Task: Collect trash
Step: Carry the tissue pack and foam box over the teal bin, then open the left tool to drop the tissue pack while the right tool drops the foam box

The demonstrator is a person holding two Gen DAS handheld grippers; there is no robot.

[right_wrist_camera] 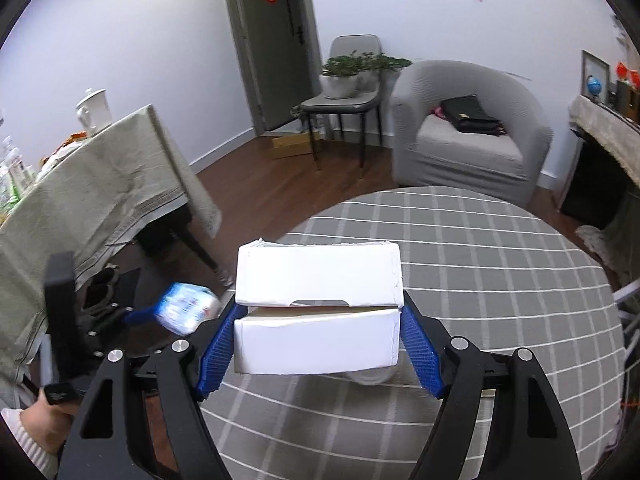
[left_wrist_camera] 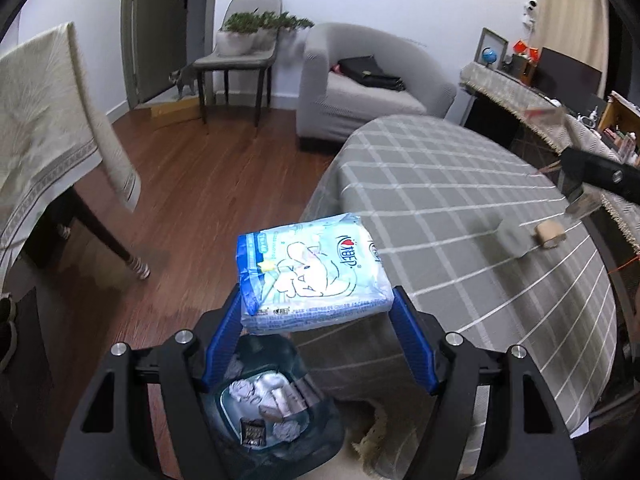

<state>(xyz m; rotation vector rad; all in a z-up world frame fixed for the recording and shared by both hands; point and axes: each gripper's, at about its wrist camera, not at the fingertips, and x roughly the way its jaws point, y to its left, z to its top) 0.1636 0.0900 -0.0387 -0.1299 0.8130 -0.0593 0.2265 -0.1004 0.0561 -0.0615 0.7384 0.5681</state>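
Note:
My left gripper (left_wrist_camera: 318,312) is shut on a blue and white tissue pack (left_wrist_camera: 312,268) and holds it in the air above a trash bin (left_wrist_camera: 276,408) lined with a bluish bag and holding crumpled paper. The pack also shows at the left of the right wrist view (right_wrist_camera: 188,306). My right gripper (right_wrist_camera: 318,332) is shut on a white cardboard box (right_wrist_camera: 318,308) with its lid ajar, held above the round table (right_wrist_camera: 500,280) with a grey checked cloth. A tape roll (left_wrist_camera: 550,234) and a grey lump (left_wrist_camera: 514,238) lie on that table.
A second table with a beige cloth (right_wrist_camera: 100,192) stands at the left. A grey armchair (right_wrist_camera: 472,136) with a black bag and a chair with potted plants (right_wrist_camera: 348,76) stand at the back. A cat (left_wrist_camera: 182,80) is by the door. The floor is wood.

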